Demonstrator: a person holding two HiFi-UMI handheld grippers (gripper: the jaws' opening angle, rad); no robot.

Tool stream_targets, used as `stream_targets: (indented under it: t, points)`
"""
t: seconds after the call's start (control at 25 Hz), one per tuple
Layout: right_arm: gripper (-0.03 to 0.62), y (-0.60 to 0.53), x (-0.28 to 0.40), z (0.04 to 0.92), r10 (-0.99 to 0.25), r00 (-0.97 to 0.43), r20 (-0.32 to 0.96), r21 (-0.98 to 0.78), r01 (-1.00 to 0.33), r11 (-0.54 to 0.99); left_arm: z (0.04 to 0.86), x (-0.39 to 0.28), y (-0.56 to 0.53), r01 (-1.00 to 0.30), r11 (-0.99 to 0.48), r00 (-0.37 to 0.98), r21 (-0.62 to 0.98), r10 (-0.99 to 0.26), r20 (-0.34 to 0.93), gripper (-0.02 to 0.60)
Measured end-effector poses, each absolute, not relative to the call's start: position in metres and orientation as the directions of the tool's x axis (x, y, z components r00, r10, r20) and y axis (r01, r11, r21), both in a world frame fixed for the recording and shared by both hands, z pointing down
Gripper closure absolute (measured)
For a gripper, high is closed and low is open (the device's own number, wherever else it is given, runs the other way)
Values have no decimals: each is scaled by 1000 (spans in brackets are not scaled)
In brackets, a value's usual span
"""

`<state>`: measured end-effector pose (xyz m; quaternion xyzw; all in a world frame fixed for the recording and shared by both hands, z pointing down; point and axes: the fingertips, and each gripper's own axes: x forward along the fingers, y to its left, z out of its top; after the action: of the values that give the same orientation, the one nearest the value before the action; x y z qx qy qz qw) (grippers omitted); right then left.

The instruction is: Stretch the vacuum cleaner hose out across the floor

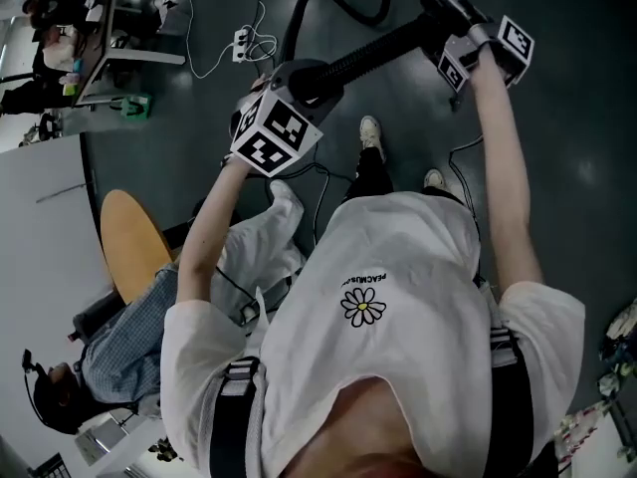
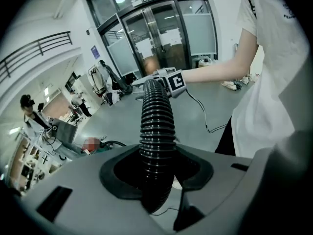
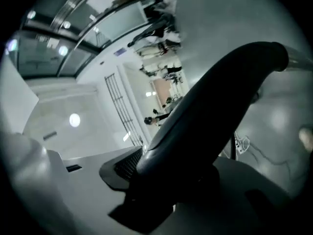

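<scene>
The left gripper (image 2: 156,176) had its jaws clamped round the ribbed black vacuum cleaner hose (image 2: 155,124). They took it partway along its length, probably so that the soft corrugated part could be steered and kept from sagging. In the left gripper view the hose filled the gap between the two jaws and ran straight on toward the other hand. The right gripper (image 3: 181,176) had its jaws set wide about the rigid curved handle (image 3: 215,102) at the hose's end. The handle lay against the ribbed pad, which looked like a grip on a thick part rather than empty open jaws, though how firmly it pinched could not be read. Holding the stiff end suited a pull, since it would not collapse as the ribs would. From the head view, both arms reached forward and the stretch of hose between the two grippers ran nearly straight in the air, above the floor (image 1: 562,167) and ahead of the person's shoes (image 1: 370,132). Beyond the left gripper the hose curved away in a loop (image 1: 343,0) toward the top of that view, near a power strip (image 1: 242,40) with trailing cords. So the hose was lifted and not yet laid out, and that slack loop appeared to be what remained to be drawn along the floor.
</scene>
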<state>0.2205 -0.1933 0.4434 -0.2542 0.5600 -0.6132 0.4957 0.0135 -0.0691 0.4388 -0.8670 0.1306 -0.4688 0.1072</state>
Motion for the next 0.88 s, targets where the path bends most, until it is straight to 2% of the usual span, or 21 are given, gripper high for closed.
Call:
stream_targets:
  t: [0.16, 0.24, 0.32, 0.44, 0.6, 0.68, 0.76, 0.88]
  points:
    - [373, -211, 193, 341, -725, -634, -269, -930, -27, 368, 425, 26, -23, -287, -945, 587, -154, -301, 752, 416]
    - [373, -199, 167, 286, -596, -753, -278, -836, -116, 537, 427, 55, 14, -369, -929, 649, 7, -252, 718, 416]
    - [373, -176, 135, 235, -455, -849, -268, -728, -131, 673, 424, 98, 46, -406, -891, 737, 201, -190, 649, 416]
    - [373, -136, 104, 178, -257, -929, -265, -609, -45, 792, 393, 168, 77, -297, -837, 881, 460, -54, 470, 416]
    - [373, -80, 103, 108, -61, -900, -432, -555, 213, 804, 321, 202, 127, 35, -815, 964, 578, 179, 194, 415]
    - [373, -56, 111, 87, -33, -839, -542, -569, 338, 750, 288, 195, 166, 220, -790, 950, 572, 306, 56, 413]
    - [373, -39, 120, 86, -55, -779, -625, -594, 429, 681, 272, 184, 199, 347, -766, 920, 541, 389, -40, 413]
    - [372, -27, 126, 108, -126, -725, -678, -645, 503, 575, 275, 168, 225, 389, -774, 911, 499, 405, -82, 413]
